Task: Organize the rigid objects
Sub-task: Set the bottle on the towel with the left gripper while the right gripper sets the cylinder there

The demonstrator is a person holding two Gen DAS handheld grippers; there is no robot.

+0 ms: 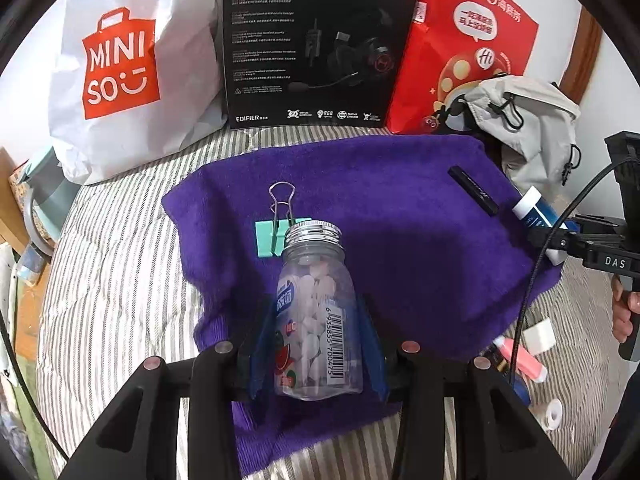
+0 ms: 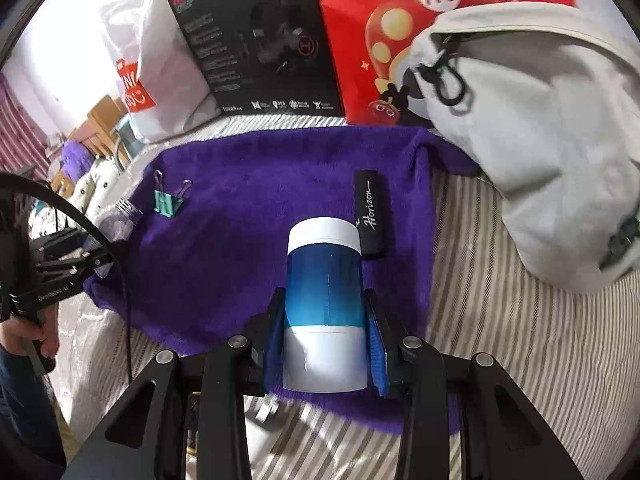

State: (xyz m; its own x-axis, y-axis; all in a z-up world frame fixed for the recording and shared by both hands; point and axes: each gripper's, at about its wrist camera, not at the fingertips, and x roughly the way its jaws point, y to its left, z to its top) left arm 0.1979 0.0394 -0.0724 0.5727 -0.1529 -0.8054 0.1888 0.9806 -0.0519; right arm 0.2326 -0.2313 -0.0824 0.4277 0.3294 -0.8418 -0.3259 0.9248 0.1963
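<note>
Left wrist view: your left gripper [image 1: 316, 344] clamped a clear bottle [image 1: 316, 312] of white tablets over the purple towel [image 1: 400, 208], a teal binder clip [image 1: 276, 232] just behind it; right wrist view: your right gripper [image 2: 325, 344] clasped a blue-and-white tube [image 2: 325, 292] above the towel, a black case [image 2: 371, 216] just beside its cap.

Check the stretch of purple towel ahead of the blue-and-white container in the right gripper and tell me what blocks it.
The black Horizon case lies just ahead and slightly right of the blue-and-white container, which the right gripper holds. The towel straight ahead and leftward is open; the green binder clip sits far left.
</note>
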